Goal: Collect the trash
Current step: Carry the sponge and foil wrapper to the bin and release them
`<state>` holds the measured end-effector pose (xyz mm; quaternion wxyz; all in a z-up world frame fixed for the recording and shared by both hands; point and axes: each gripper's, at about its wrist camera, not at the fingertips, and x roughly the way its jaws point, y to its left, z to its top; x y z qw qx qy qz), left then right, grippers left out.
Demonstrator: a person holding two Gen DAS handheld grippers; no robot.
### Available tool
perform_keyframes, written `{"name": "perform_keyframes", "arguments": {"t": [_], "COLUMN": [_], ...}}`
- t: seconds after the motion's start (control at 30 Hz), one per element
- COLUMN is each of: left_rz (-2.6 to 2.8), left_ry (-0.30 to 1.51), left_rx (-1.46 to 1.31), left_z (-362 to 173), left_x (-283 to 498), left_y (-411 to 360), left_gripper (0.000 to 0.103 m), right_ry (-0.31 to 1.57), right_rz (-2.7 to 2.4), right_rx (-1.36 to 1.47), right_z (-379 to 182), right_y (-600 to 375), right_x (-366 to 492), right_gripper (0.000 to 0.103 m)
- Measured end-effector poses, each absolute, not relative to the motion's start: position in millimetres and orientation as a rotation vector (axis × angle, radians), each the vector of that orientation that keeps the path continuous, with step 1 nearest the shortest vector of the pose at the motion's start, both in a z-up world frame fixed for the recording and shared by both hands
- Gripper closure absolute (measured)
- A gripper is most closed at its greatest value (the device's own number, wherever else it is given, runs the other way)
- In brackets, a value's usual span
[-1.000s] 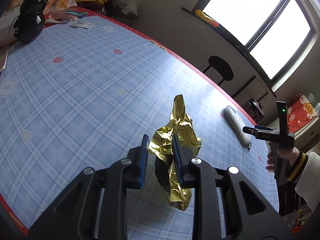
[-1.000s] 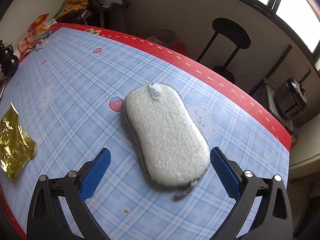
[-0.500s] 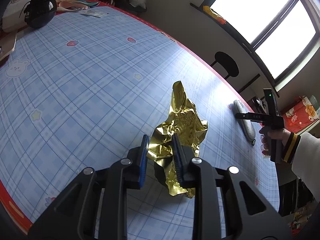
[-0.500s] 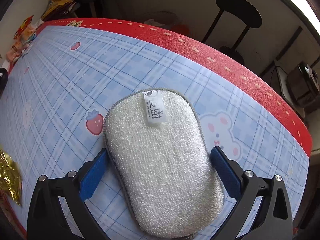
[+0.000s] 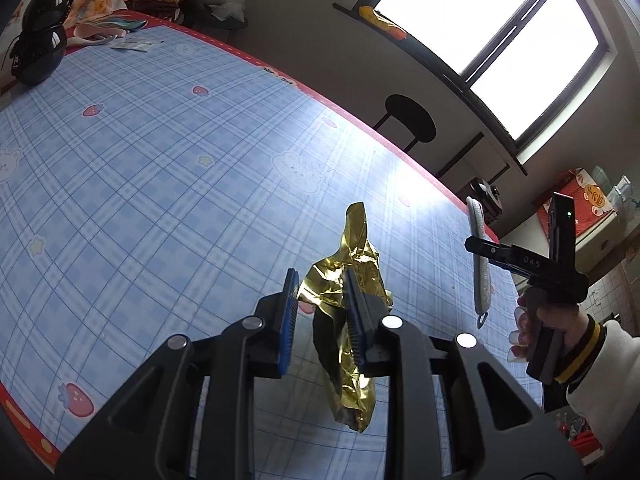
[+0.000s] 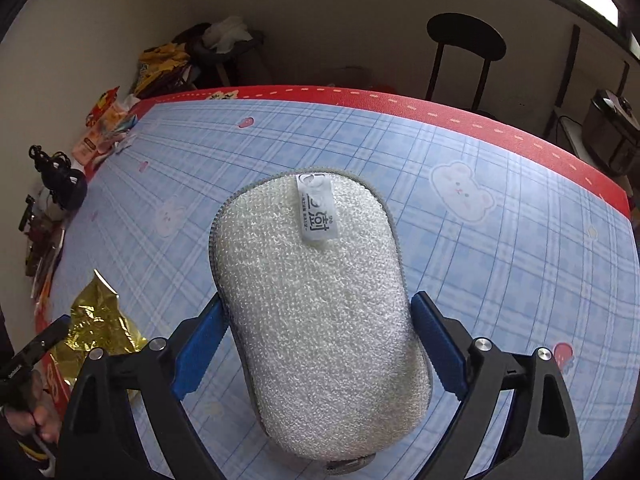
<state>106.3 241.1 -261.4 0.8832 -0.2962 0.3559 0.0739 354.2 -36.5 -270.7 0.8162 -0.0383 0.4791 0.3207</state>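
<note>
The left tongs [image 5: 322, 312] are closed on a crumpled gold foil wrapper [image 5: 352, 280], which hangs between the blue pads clear of the tabletop [image 5: 160, 168]. One end of the foil rises above the fingertips and the other droops below them. These tongs point down at a slant over the blue checked cloth.

The right tongs [image 6: 320, 344] stand wide, and their jaws have just been closing. A pale oval scrubbing sponge [image 6: 320, 300] lies flat on the tabletop between them. The left pad [image 6: 200, 344] sits right against the sponge's grey edge and the right pad [image 6: 436, 344] is just beside the other edge; whether either pad presses on it I cannot tell. A white label [image 6: 318, 212] is sewn at the sponge's far end, pointing away from the tongs, and a small grey loop shows at its near end. The right tongs point steeply down at the sponge.

In the left wrist view the person's right hand [image 5: 536, 328] grips the handle of the right tool near the tabletop's red border, a striped cuff and a white sleeve [image 5: 600, 360] behind it. The sponge appears there edge-on, close to that border and well apart from the foil.

Farther off, a black rounded object [image 5: 40, 52] stands at the tabletop's far corner beside a heap of colourful packets [image 5: 104, 0]. A black stool [image 6: 466, 32] stands beyond the table.
</note>
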Motion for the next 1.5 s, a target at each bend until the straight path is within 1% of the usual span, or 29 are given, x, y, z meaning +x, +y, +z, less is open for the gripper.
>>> {"name": "perform_keyframes", "arguments": {"t": [0.17,0.33,0.6,0.83,1.2,1.33,1.5], "left_rz": [0.103,0.040,-0.064,-0.126,-0.196,-0.214,-0.224], "left_ry": [0.741,0.740,0.700,0.662,0.661,0.670,0.676], "left_rx": [-0.598,-0.558,-0.460,-0.398,-0.330,-0.310,-0.291], "left_z": [-248.0,-232.5,-190.0,-151.3,-122.8,-120.0,-117.6], "left_x": [107.8,113.4,122.6,123.9,122.1,123.5,121.2], "left_y": [224.7,197.9,129.2,55.3,-68.5,-104.7,-142.6], "left_gripper": [0.078,0.078,0.077,0.077,0.078,0.077,0.077], "right_ry": [0.959,0.914,0.813,0.741,0.717,0.727,0.726], "right_rz": [0.671,0.613,0.519,0.428,0.210,0.143,0.099], "right_rx": [-0.011,0.098,0.184,0.233,0.327,0.374,0.405], "right_z": [-249.1,-229.5,-201.2,-183.2,-197.3,-210.6,-221.2], "right_y": [-65.8,-109.6,-196.2,-291.0,-475.3,-531.5,-578.4], "right_x": [296.3,259.9,226.3,196.0,158.5,154.1,159.2], "right_gripper": [0.014,0.014,0.014,0.013,0.013,0.013,0.012]}}
